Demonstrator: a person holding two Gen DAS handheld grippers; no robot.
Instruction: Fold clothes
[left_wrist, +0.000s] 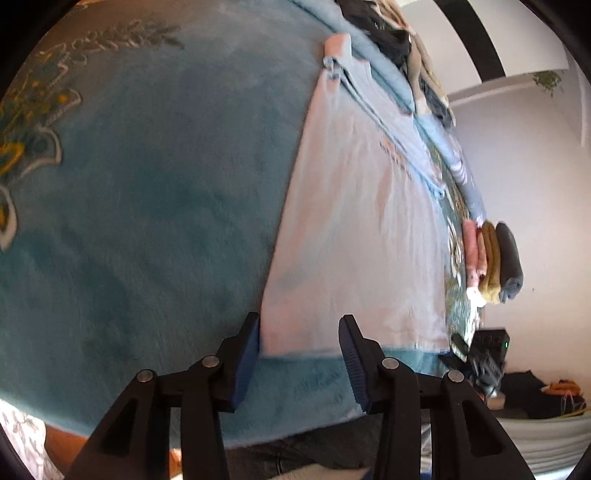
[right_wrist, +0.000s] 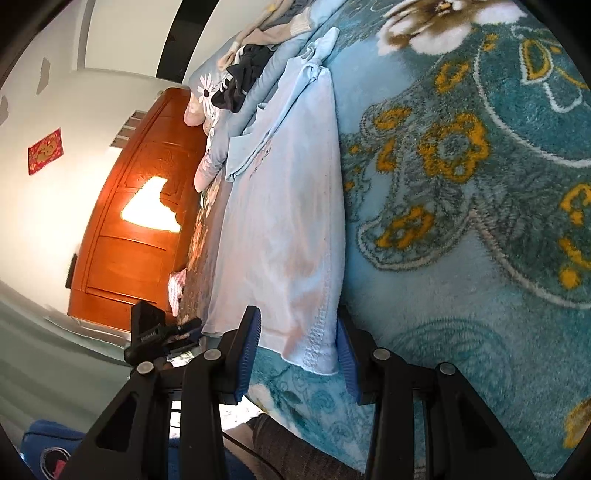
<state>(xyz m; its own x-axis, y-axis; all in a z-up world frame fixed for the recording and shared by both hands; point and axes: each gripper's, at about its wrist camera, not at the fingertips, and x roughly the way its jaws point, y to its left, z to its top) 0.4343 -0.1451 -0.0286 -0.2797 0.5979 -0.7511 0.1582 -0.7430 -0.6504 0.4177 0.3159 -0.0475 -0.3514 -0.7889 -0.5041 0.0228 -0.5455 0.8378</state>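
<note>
A pale blue T-shirt (left_wrist: 354, 229) lies flat on a teal blanket, its sleeves folded in at the far end and small print on its chest. My left gripper (left_wrist: 301, 325) is open, its blue pads straddling the shirt's near hem corner without closing on it. In the right wrist view the same T-shirt (right_wrist: 280, 229) stretches away from me. My right gripper (right_wrist: 295, 317) is open too, with the stitched hem corner lying between its fingers.
A teal floral blanket (right_wrist: 461, 221) covers the bed. Unfolded clothes (left_wrist: 399, 40) are piled at the far end, and a stack of folded clothes (left_wrist: 491, 262) sits beside the shirt. A wooden wardrobe (right_wrist: 136, 229) stands past the bed. The other gripper (right_wrist: 162, 336) shows at the hem.
</note>
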